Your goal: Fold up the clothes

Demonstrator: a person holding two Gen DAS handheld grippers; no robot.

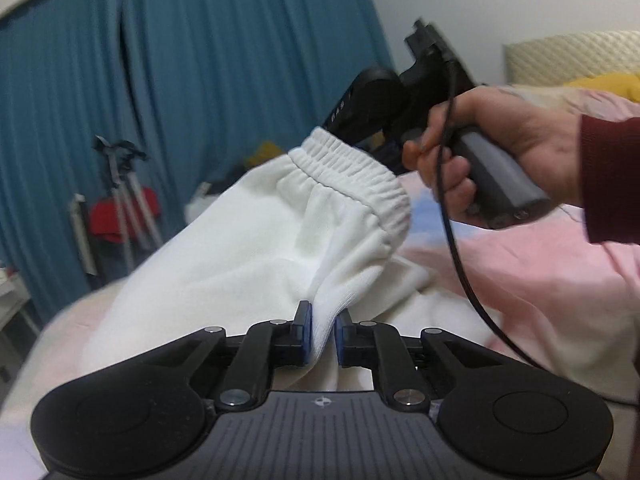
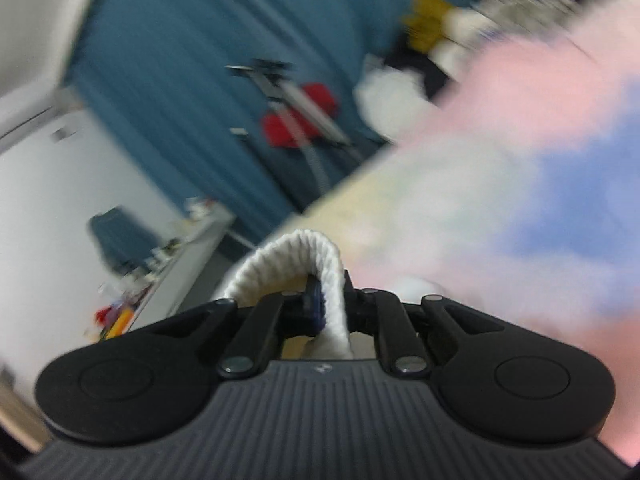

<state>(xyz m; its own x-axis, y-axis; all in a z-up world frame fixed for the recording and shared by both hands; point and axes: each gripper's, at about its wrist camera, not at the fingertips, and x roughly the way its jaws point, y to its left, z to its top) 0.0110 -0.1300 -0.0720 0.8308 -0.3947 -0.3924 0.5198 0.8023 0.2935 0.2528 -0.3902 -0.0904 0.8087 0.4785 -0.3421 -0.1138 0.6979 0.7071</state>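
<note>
Above a pink bed, white sweatpants are pinched by both closed grippers' fingers; folding is judged barely begun.

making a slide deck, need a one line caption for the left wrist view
Left gripper pinches white pants above a pink bedsheet while a hand holds the right gripper at the waistband.

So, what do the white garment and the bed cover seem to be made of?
White garment: looks like a thick matte knit, perhaps cotton fleece. It has fine ribbing near the left gripper and a gathered elastic band.
Bed cover: thin, smooth woven cloth, pink with blue patches, lying in soft creases. The exact fibre cannot be told.
</note>
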